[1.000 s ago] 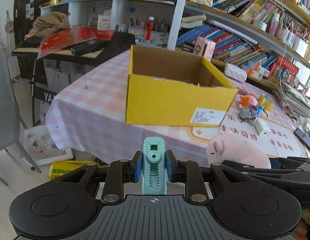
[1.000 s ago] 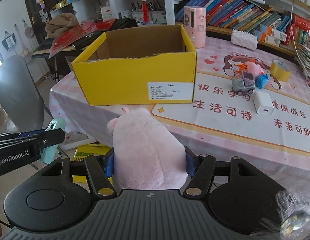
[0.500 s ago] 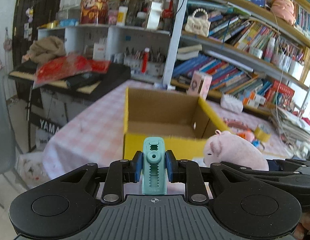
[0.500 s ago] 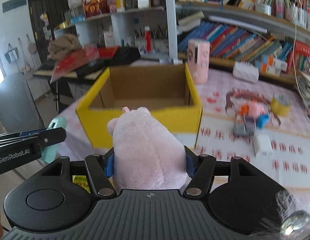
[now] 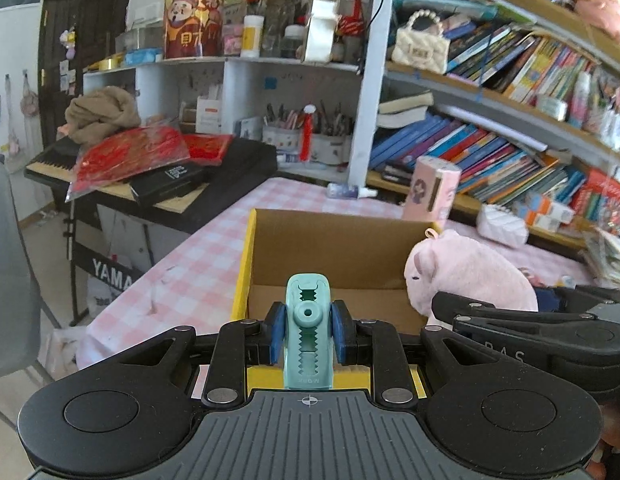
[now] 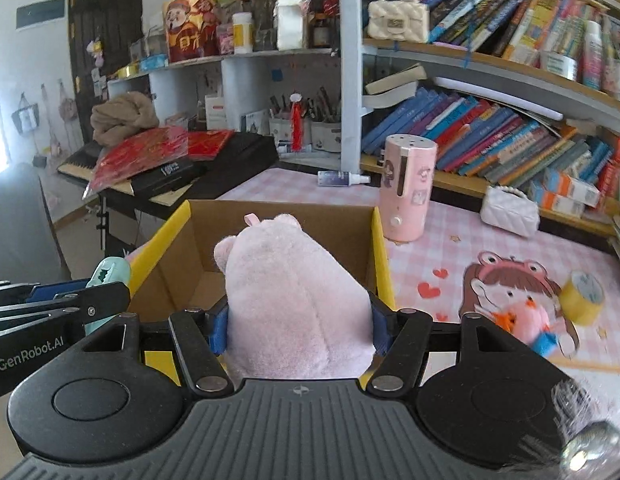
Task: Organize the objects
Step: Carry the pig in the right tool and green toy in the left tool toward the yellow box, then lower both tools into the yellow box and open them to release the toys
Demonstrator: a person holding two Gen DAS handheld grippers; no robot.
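Observation:
My left gripper (image 5: 307,332) is shut on a teal plastic clip (image 5: 307,340) and holds it above the near edge of the open yellow cardboard box (image 5: 241,276). My right gripper (image 6: 297,324) is shut on a pink plush pig (image 6: 293,300) and holds it over the box's near wall (image 6: 380,264). The pig also shows in the left wrist view (image 5: 466,276), at the box's right side. The clip shows at the left in the right wrist view (image 6: 109,276). The box floor that shows is bare cardboard.
The box stands on a pink checked tablecloth (image 5: 197,256). A pink cylindrical dispenser (image 6: 408,188), a white quilted purse (image 6: 510,210), a yellow tape roll (image 6: 584,296) and a small pink toy (image 6: 530,320) lie to the right. Bookshelves stand behind; a keyboard stand (image 5: 109,184) is on the left.
Both grippers have risen and moved forward, from in front of the box's outer wall to above its near edge. Each keeps its hold on its object.

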